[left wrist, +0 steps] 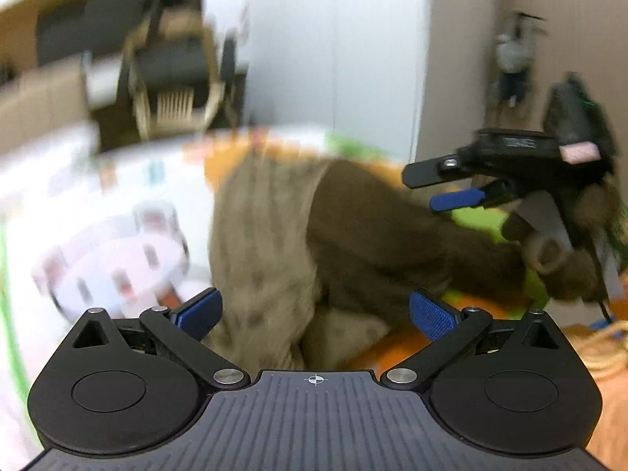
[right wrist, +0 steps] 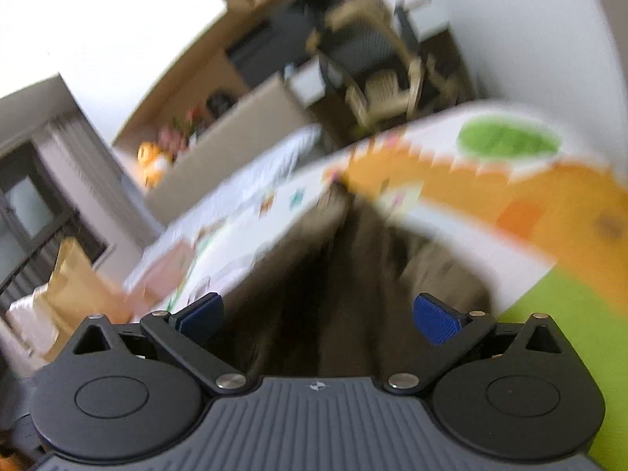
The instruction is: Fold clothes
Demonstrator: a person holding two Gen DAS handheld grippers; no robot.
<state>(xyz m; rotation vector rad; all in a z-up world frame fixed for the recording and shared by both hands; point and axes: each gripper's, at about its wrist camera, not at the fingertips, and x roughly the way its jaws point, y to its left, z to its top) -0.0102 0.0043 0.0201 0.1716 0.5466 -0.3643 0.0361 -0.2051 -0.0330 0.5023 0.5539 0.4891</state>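
Note:
A brown garment [left wrist: 314,235], tan knit on one side and dark fleece on the other, lies bunched on a colourful play mat [left wrist: 117,196]. My left gripper [left wrist: 316,314] is open just above its near edge, holding nothing. My right gripper [left wrist: 439,190] shows at the right of the left wrist view, open above the dark part of the garment. In the right wrist view the right gripper [right wrist: 318,320] is open with the garment [right wrist: 353,274] spread below and ahead of it. Both views are motion-blurred.
The mat [right wrist: 510,196] has white, orange and green patches. Chairs and a dark desk [right wrist: 373,70] stand beyond it. A white wall [left wrist: 333,47] is behind. A tan bag [right wrist: 74,286] sits at the left.

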